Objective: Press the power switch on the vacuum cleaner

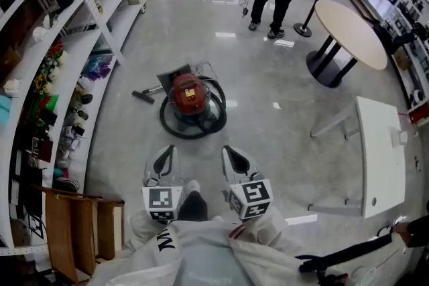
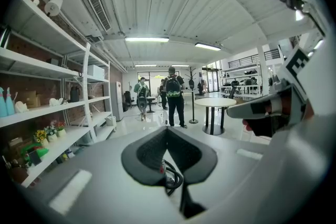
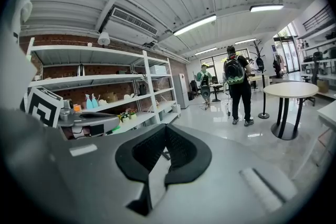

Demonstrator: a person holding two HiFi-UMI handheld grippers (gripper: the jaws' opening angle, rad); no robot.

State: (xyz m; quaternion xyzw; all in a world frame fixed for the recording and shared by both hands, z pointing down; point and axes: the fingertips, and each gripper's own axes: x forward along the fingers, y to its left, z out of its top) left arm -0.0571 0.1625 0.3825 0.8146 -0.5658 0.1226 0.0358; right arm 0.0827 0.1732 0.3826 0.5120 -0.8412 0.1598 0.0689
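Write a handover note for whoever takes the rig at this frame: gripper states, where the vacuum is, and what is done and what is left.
Left gripper: shut, holding nothing, held low in front of the person.
Right gripper: shut, holding nothing, beside the left one.
Vacuum cleaner: red, on the floor ahead of both grippers and clear of them, with its hose looped around it.
Done: nothing; the vacuum has not been touched.
Left: move in, find the power switch (too small to pick out here) and press it.
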